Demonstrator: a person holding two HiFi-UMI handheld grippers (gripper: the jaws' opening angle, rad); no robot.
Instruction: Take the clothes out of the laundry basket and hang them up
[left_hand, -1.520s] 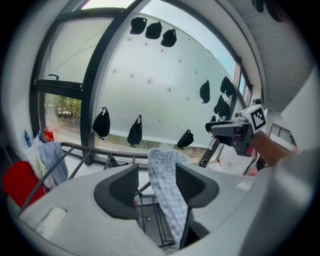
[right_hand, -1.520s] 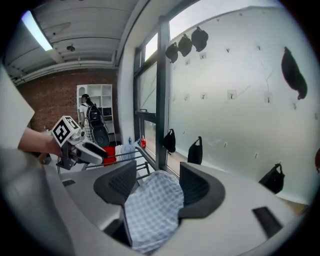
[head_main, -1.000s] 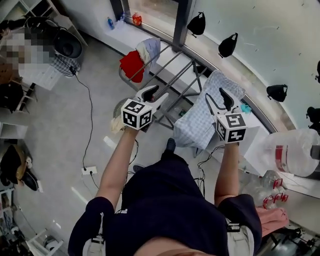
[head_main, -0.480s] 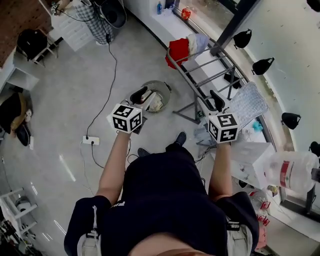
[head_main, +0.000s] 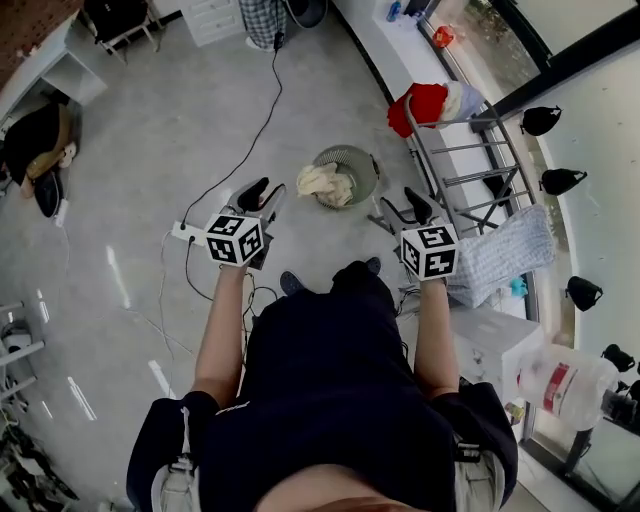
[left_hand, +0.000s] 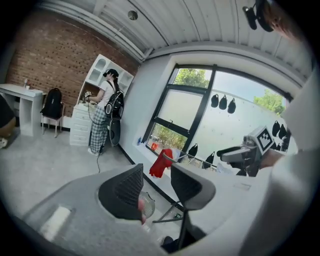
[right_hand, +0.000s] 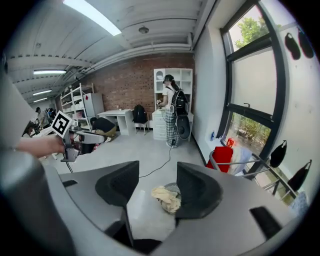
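A round wire laundry basket (head_main: 352, 168) stands on the grey floor with a cream cloth (head_main: 322, 181) spilling over its left rim. My left gripper (head_main: 262, 190) hovers left of the basket. Its jaws have just been closing but still stand open, with nothing between them. My right gripper (head_main: 408, 203) hovers right of the basket, open and empty. In the right gripper view the cream cloth (right_hand: 166, 197) lies on the floor past the right gripper (right_hand: 157, 185). A metal drying rack (head_main: 470, 150) carries a red garment (head_main: 420, 105) and a blue checked cloth (head_main: 505, 250).
A power strip (head_main: 185, 232) and its black cable lie on the floor left of the left gripper. A person (right_hand: 172, 107) stands at white drawers at the far wall. A white ledge (head_main: 400, 45) runs under the window. A large water bottle (head_main: 560, 380) sits at lower right.
Both grippers have swung away from the rack and the checked cloth to either side of the basket and sunk a little. The left jaws stand narrower than before.
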